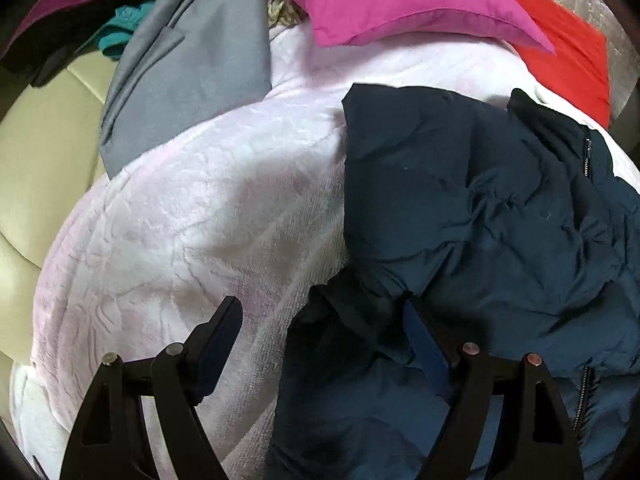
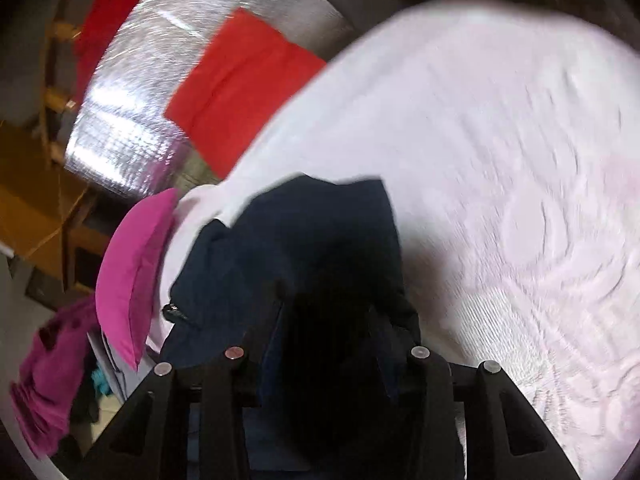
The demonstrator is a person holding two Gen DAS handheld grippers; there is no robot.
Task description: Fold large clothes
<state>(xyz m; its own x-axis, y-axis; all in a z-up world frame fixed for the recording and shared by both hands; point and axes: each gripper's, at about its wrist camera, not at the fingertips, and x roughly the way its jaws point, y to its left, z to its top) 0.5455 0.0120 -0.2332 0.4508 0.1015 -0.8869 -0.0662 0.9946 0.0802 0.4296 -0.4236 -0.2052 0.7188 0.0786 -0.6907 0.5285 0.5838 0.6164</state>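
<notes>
A pale pink embossed blanket (image 1: 192, 232) covers the work surface, spread over what looks like a cream sofa (image 1: 44, 168), and everything else sits on or around it. The navy puffer jacket (image 1: 500, 208), the garment being folded, lies on the blanket's right part as the left wrist camera sees it, its zip running along its far side.

The left gripper (image 1: 320, 320) hangs low over the jacket's near edge with its fingers spread wide; one finger is over bare blanket, the other over navy cloth, so it holds nothing. It seems placed there to take hold of a hem or cuff.

The right gripper (image 2: 328, 320) has a bunch of the jacket between its fingers, but the cloth hides the tips, so I cannot tell whether they are clamped on it. That view is blurred.

Beyond the jacket, a magenta cushion (image 1: 392, 0) and a red cloth (image 1: 568, 56) rest at the blanket's far edge, with a silver foil sheet (image 2: 160, 80) behind them. A grey garment (image 1: 188, 72) lies on the blanket's far left corner beside a teal item (image 1: 120, 28). These crowd the edges; the blanket's middle seems free for laying the jacket flat.
</notes>
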